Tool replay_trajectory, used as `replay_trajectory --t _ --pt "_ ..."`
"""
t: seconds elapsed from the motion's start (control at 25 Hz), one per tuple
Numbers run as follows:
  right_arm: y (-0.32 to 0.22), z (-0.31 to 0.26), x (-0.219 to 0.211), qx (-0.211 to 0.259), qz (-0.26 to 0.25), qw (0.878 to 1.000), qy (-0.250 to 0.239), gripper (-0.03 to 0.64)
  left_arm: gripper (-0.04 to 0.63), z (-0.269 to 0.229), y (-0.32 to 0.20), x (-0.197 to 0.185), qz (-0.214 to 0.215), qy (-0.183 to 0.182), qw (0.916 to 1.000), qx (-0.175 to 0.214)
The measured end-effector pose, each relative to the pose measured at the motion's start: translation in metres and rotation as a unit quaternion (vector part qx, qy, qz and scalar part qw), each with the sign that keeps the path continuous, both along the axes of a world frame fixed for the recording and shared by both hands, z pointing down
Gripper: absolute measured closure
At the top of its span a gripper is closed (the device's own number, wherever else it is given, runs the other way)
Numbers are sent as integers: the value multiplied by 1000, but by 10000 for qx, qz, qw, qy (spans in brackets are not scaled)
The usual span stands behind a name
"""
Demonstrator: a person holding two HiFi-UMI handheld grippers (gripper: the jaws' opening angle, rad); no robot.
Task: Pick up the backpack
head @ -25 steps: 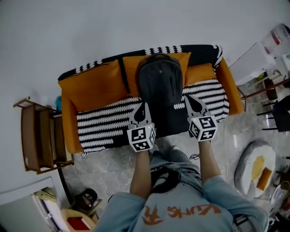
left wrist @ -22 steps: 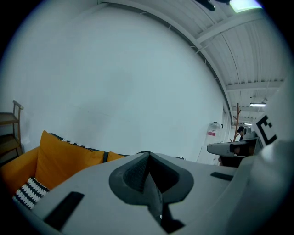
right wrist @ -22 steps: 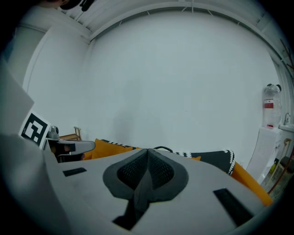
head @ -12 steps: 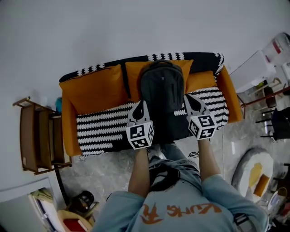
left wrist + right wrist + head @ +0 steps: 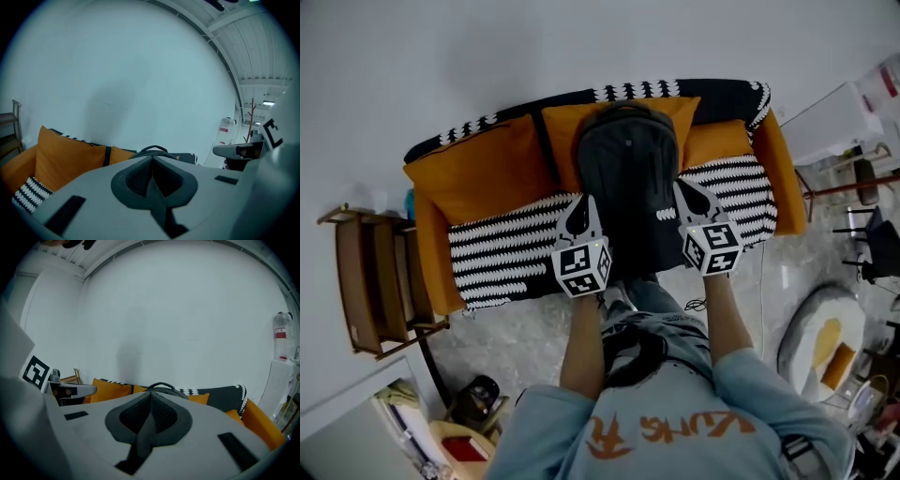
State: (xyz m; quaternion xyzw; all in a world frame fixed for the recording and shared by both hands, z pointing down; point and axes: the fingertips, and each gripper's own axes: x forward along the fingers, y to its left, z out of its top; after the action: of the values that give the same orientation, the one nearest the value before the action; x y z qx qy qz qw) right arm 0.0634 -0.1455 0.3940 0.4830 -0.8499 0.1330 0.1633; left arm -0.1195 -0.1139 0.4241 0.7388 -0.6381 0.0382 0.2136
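Note:
A dark grey backpack (image 5: 628,164) stands upright on the sofa (image 5: 497,248), leaning on orange cushions. Its top handle (image 5: 153,149) peeks over the jaws in the left gripper view, and the handle (image 5: 161,386) shows likewise in the right gripper view. My left gripper (image 5: 578,208) hovers at the pack's lower left corner, shut with nothing held. My right gripper (image 5: 692,200) is at the pack's lower right side, also shut and empty. Whether either touches the pack cannot be told.
The sofa has orange arms (image 5: 783,173) and a black-and-white striped throw. A wooden side table (image 5: 370,286) stands to its left. A white cabinet (image 5: 830,122) and a dark chair (image 5: 872,253) are at the right. A round floor cushion (image 5: 820,342) lies lower right.
Both grippers have moved forward and slightly down toward the sofa, now flanking the backpack's lower corners. Their jaws stayed shut.

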Motion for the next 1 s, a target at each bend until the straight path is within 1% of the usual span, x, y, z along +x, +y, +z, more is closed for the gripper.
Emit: replay_trajectory --t 0.24,0.4,0.6,1.0 --pt "-32 35 18 -276 21 9996 40 620 575 36 -27 7 -166 68 9992 -355" --pt "-54 65 36 -512 41 9987 44 620 575 65 -44 19 -229 95 9978 -611" --pt "-64 97 48 -814 74 9966 71 620 574 97 -49 26 -263 139 9952 -935" --pt "-75 157 62 -1331 119 9907 260 620 574 163 -61 24 -272 142 9880 -1517"
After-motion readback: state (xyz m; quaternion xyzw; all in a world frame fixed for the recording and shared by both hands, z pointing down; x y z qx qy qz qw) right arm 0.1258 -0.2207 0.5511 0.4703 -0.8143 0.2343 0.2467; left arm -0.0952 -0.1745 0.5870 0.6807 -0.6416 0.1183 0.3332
